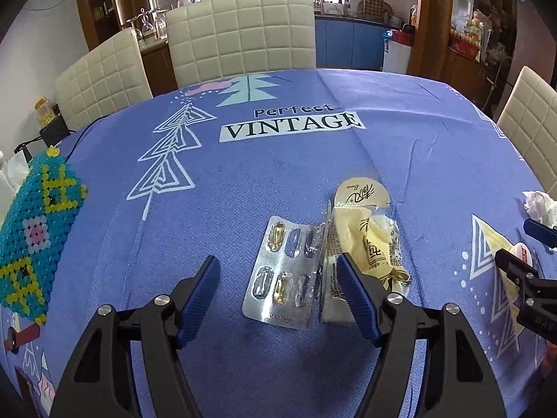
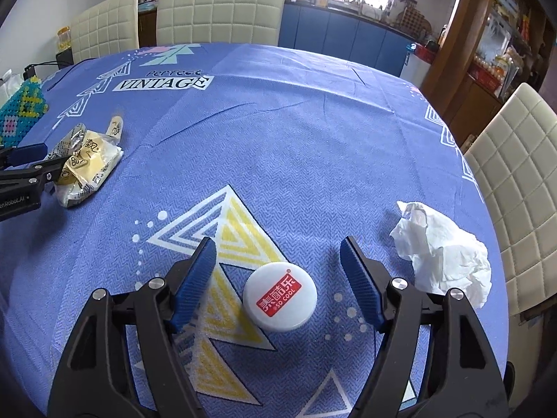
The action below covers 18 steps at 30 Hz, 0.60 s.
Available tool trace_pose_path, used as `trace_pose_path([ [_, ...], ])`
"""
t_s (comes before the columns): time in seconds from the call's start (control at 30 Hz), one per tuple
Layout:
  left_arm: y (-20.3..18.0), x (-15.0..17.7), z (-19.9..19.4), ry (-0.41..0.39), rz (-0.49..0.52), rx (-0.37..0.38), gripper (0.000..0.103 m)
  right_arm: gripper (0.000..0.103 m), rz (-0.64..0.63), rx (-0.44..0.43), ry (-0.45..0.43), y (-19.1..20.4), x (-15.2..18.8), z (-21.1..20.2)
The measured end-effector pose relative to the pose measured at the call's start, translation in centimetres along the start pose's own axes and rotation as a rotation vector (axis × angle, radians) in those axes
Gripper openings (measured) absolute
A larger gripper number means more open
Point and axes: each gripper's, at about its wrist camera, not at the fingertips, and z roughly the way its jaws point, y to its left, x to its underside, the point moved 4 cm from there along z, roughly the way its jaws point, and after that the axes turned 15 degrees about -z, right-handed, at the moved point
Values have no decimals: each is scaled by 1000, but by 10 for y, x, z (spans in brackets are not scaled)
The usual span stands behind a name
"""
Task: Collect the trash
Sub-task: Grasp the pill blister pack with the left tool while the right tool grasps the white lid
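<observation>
In the left wrist view my left gripper [image 1: 278, 264] is open, low over a silver pill blister pack [image 1: 285, 271] lying between its fingers. A crumpled yellow snack wrapper [image 1: 369, 240] lies beside the pack, partly behind the right finger. In the right wrist view my right gripper [image 2: 276, 247] is open around a white round lid with a red label [image 2: 280, 299] on the cloth. A crumpled white tissue [image 2: 445, 254] lies to its right. The wrapper [image 2: 87, 167] and the left gripper [image 2: 28, 160] show at the left there.
A blue printed tablecloth [image 1: 278, 174] covers the table. A teal and yellow beaded box [image 1: 34, 237] stands at the left edge. Cream padded chairs [image 1: 240, 31] stand round the far side and the right [image 2: 518, 188]. The right gripper [image 1: 522, 244] shows at the right edge.
</observation>
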Motion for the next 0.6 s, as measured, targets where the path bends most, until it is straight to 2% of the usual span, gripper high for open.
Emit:
trace_pose_path([
  [0.1, -2, 1, 4, 17, 12, 16, 41, 73, 4, -1, -1, 0, 1, 0],
  [0.27, -2, 3, 4, 12, 20, 32, 40, 73, 32, -4, 4, -3, 4, 0],
  [0.37, -2, 4, 4, 17, 19, 48, 37, 73, 40, -10, 6, -4, 6, -1],
  [0.4, -2, 4, 3, 17, 21, 51, 30, 73, 44, -12, 8, -4, 7, -1],
  [0.6, -4, 7, 1, 17, 50, 56, 28, 72, 47, -12, 8, -4, 9, -4],
])
